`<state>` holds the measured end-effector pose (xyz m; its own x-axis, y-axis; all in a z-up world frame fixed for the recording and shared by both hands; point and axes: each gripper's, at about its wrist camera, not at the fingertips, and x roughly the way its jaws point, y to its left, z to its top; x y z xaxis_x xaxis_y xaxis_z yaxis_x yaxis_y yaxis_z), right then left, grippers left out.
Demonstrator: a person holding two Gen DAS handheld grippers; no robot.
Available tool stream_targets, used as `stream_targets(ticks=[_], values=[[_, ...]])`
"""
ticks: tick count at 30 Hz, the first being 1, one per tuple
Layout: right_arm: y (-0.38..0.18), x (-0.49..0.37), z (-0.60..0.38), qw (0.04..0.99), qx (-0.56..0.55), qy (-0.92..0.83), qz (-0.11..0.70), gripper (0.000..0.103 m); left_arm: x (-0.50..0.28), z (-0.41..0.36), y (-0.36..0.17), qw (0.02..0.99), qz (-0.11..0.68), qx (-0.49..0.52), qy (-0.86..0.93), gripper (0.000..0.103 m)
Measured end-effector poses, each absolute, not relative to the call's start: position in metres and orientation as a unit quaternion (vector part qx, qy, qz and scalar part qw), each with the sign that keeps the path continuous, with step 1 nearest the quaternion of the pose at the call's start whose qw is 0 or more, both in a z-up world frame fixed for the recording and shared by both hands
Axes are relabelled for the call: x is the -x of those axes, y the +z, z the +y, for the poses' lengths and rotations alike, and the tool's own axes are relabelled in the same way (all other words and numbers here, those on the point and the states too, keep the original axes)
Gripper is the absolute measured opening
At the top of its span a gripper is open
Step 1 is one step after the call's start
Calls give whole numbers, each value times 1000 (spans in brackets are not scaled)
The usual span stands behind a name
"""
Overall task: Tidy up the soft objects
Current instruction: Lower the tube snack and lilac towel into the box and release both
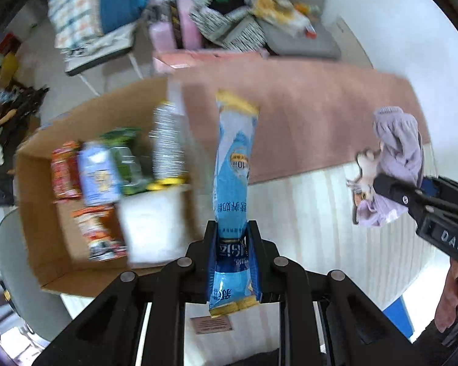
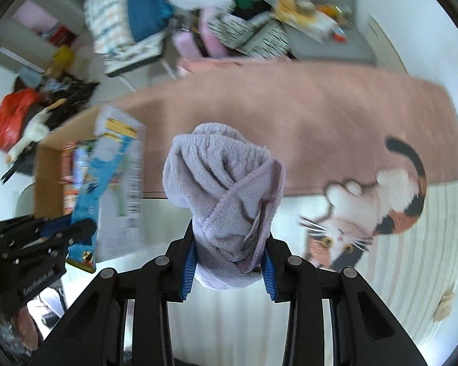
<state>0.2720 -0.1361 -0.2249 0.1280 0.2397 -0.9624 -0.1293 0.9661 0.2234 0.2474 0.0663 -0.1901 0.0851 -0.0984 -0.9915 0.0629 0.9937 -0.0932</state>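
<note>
Both picks look done: the left gripper (image 1: pixel 232 235) pinches a long blue plastic sachet (image 1: pixel 233 164), and the right gripper (image 2: pixel 229 253) clamps a bunched lilac terry towel (image 2: pixel 223 189). Next, I judge, each of the 2 needs carrying to its place, perhaps the open brown cardboard box (image 1: pixel 45 213), before release.

Sachet (image 1: pixel 233 164): glossy blue plastic film. Towel (image 2: pixel 223 195): lilac looped terry cloth. Box (image 1: pixel 42 213): matt brown cardboard. Rug (image 2: pixel 290 128): pink fuzzy pile.

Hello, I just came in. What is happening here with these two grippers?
A person is sorting soft things with a handheld gripper in each hand. The left gripper is shut on a long blue packet, held above the table. The right gripper is shut on a bunched lilac towel. To the left stands an open cardboard box with several packets already inside. A pink mat with a cat picture covers the table below.
</note>
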Motion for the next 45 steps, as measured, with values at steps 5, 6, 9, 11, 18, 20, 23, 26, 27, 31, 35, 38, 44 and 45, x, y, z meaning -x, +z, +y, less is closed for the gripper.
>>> stream_targets(ticks=[5, 6, 9, 11, 18, 20, 23, 26, 27, 31, 35, 38, 44, 45], values=[[-177, -278, -53, 751, -17, 182, 634, 38, -267, 149, -155, 747, 664, 28, -19, 16], [-173, -277, -30, 749, -10, 196, 633, 38, -269, 170, -156, 748, 663, 30, -8, 16], [-174, -272, 26, 736, 9, 227, 638, 38, -264, 223, -166, 742, 670, 36, 18, 16], [-182, -270, 68, 725, 23, 243, 644, 38, -261, 250, -177, 737, 674, 41, 34, 15], [-250, -273, 168, 671, 56, 253, 695, 38, -258, 309, -231, 703, 706, 67, 56, 11], [-270, -276, 181, 656, 59, 250, 710, 38, -258, 316, -243, 695, 714, 69, 58, 11], [-298, -279, 198, 638, 66, 241, 728, 38, -260, 326, -263, 682, 725, 79, 56, 11], [-323, -284, 207, 621, 67, 228, 747, 40, -263, 333, -276, 675, 730, 85, 56, 11], [-328, -286, 210, 618, 73, 223, 750, 41, -264, 335, -280, 674, 732, 87, 55, 11], [-341, -287, 212, 608, 71, 208, 763, 68, -267, 339, -289, 665, 739, 95, 55, 14], [-333, -289, 205, 618, 64, 198, 758, 84, -266, 342, -287, 665, 739, 90, 66, 24], [-320, -288, 194, 633, 73, 184, 749, 84, -262, 343, -283, 670, 733, 94, 67, 29], [-289, -276, 172, 669, 74, 153, 723, 88, -244, 340, -258, 702, 702, 96, 79, 62], [-286, -276, 170, 675, 73, 148, 719, 88, -241, 338, -254, 706, 697, 94, 83, 68]])
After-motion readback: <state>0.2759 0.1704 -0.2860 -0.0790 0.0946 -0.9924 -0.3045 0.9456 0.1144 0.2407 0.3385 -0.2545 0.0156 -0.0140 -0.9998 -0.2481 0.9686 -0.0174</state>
